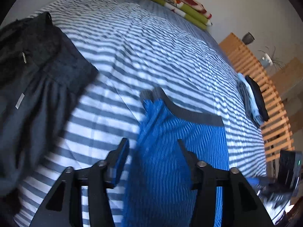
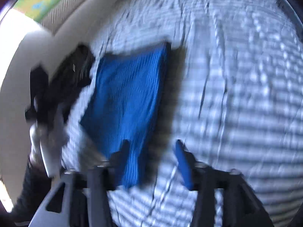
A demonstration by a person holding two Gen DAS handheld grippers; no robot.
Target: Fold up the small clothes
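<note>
Nearest the left wrist camera, the left gripper (image 1: 153, 149) shows its two black fingers (image 1: 121, 157) spread apart above the blue garment (image 1: 176, 151), with the pads clear of the cloth. Fine pale ribs run across this garment, and a dark waistband (image 1: 195, 114) edges its far end; it lies on the striped bedsheet (image 1: 142, 47), with one corner drawn up to a point. Left of it lies a dark grey garment (image 1: 43, 79), partly spread over the sheet and well apart from the blue one. Toward the right edge of the bed, a small stack of folded clothes (image 1: 253, 98) sits beside a wooden slatted frame (image 1: 265, 102). Farthest away, a green and red folded blanket (image 1: 174, 1) rests against the wall.

From the right wrist view, which is heavily blurred, the right gripper (image 2: 151, 151) also has its fingers (image 2: 182, 162) parted; the blue garment (image 2: 128, 94) lies ahead and to the left, and one finger appears to overlap its near edge without pinching it. Beyond the garment on the left, the left gripper's dark body (image 2: 62, 87) is visible.
</note>
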